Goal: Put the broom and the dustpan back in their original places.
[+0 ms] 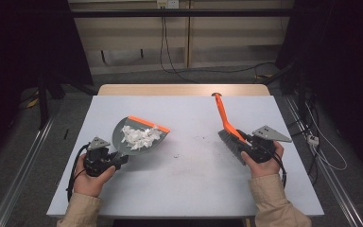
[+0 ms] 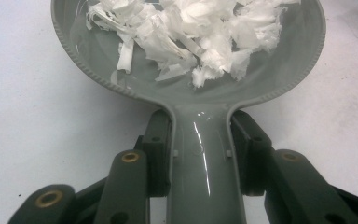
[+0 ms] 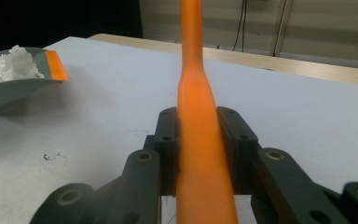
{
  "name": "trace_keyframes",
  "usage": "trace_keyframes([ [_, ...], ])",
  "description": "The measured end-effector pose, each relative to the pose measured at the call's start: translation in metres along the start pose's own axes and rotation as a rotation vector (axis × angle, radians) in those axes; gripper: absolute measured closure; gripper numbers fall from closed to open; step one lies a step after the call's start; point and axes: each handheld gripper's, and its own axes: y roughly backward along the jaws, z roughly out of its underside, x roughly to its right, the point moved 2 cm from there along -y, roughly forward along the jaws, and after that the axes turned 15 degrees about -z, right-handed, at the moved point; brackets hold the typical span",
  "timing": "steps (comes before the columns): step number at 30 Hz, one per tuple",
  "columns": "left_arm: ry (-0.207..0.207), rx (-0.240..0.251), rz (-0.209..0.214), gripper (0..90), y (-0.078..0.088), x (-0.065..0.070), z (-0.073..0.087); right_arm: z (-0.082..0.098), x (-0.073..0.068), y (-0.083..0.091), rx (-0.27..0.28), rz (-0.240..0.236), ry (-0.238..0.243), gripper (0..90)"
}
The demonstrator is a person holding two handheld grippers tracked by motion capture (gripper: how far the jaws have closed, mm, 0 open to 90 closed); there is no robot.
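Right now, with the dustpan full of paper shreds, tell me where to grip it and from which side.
Grip the dustpan by its narrow grey handle, coming from the person's side, opposite the orange lip. The handle is slim enough for the jaws, and the left hand-held gripper is shut on it there, clear of the paper shreds.

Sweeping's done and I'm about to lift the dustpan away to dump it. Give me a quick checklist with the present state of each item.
1. Left gripper clamped on the dustpan handle: ok, jaws press both sides of the handle.
2. Paper scraps sit well inside the pan: ok, piled in the bowl.
3. Dustpan level enough to keep its load: cannot tell.
4. Right gripper clamped on the brush handle: ok.
5. Table swept: not ok, small crumbs remain near the middle.
6. Brush apart from the pan: ok, a wide gap lies between them.
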Motion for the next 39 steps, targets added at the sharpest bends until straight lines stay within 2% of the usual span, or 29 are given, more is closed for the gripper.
trace_keyframes([
  [11,0.017,-0.008,-0.015,62.9,-0.002,-0.003,0.000,0.004,0.008,0.016,0.010,0.026,-0.014,71.4],
  [18,0.041,-0.005,-0.022,62.8,-0.002,-0.007,0.000,0.007,0.017,0.027,0.023,0.059,-0.030,71.3],
  [28,0.046,-0.006,-0.029,62.9,-0.004,-0.009,0.001,0.014,0.030,0.039,0.026,0.103,-0.050,71.3],
  [37,0.042,-0.012,-0.034,62.8,-0.006,-0.011,0.002,0.018,0.035,0.046,0.027,0.124,-0.058,71.3],
  [39,0.053,-0.011,-0.040,62.8,-0.006,-0.012,0.002,0.018,0.036,0.047,0.026,0.124,-0.060,71.3],
])
